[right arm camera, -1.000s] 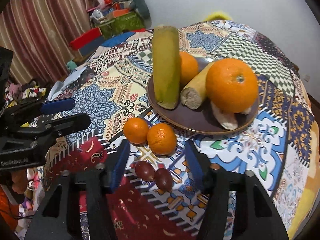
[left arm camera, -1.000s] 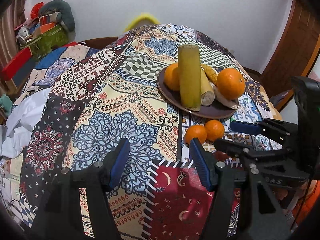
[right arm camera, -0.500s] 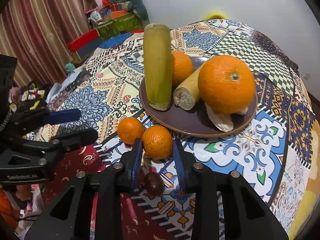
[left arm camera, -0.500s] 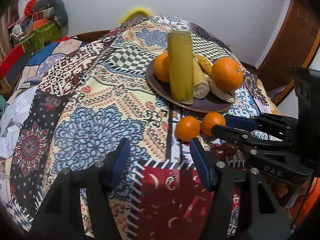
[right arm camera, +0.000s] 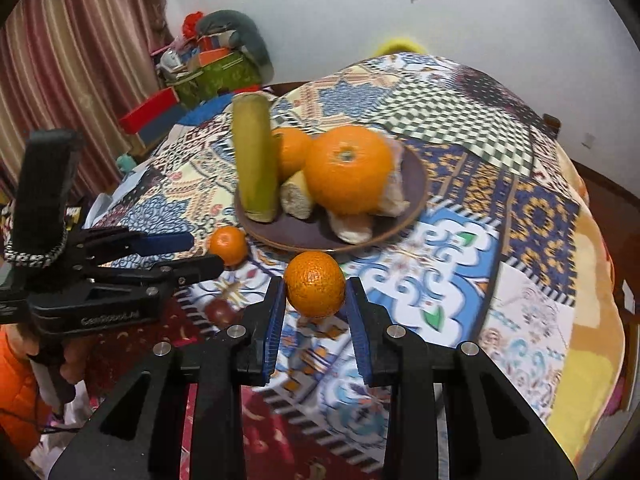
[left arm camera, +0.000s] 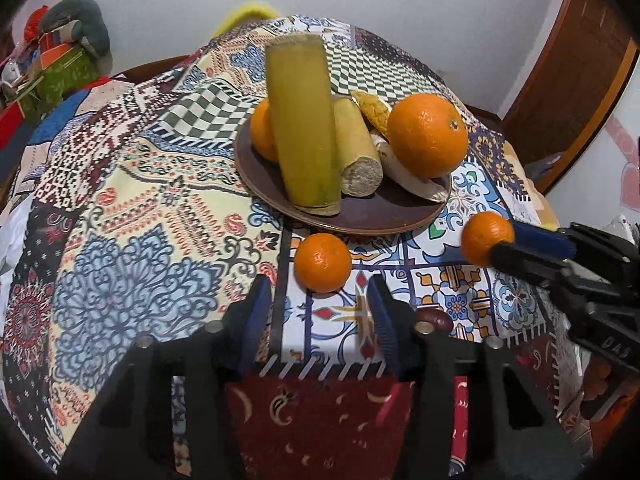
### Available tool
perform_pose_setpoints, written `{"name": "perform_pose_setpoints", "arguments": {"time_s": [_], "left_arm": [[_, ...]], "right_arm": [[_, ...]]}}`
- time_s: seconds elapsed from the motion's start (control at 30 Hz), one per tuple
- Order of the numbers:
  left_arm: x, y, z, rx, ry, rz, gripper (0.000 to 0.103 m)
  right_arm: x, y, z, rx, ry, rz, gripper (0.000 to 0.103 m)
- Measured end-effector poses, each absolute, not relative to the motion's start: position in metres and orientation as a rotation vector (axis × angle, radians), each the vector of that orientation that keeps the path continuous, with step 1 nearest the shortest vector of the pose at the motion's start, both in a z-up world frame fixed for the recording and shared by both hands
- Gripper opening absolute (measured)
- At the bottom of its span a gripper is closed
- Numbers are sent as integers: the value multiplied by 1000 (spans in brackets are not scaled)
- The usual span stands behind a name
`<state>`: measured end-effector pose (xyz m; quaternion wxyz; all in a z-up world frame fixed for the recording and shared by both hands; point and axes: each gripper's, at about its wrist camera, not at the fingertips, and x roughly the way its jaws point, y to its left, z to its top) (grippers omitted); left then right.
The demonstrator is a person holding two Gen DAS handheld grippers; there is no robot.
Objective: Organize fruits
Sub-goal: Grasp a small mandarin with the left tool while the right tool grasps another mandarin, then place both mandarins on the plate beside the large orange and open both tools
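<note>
Right claw (right arm camera: 316, 292) pinches a small tangerine (right arm camera: 316, 283) between its blue pads, holding it clear of the patterned cloth just short of the brown plate (right arm camera: 416, 184). From the left wrist view the same fruit shows at the tip of that claw, beside the plate's near rim. Left claw (left arm camera: 320, 300) stands spread, with a second tangerine (left arm camera: 322, 263) on the counter (left arm camera: 120, 240) just ahead of its fingertips. Two dark red fruits (left arm camera: 434, 318) lie on the cloth nearby, partly hidden.

The plate is crowded: a tall green cane piece (left arm camera: 302, 128) stands upright, a paler cut piece (left arm camera: 356, 152) leans beside it, and a large orange (left arm camera: 427, 135) sits on the right side. The step in hand looks like carrying the held tangerine onto the plate. To do that well, the claw should likely aim for the bare front strip of the plate, come in low, and release gently so the round fruit does not roll off the shallow rim. Nudging the upright cane could topple it.
</note>
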<state>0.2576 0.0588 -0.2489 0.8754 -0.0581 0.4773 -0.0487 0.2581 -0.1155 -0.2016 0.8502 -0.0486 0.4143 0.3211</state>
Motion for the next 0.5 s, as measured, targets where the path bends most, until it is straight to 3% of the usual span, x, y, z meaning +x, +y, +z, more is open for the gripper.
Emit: {"name": "perform_pose_setpoints", "arguments": {"time_s": [0.27,0.5], "left_arm": [[270,54,-258,-130,1016,-92,32],[268,56,-252,-147,998,-112,30]], "right_arm": [[263,-131,-196,-68,859,657,28],[268,-118,-197,-73,850,695,28]]}}
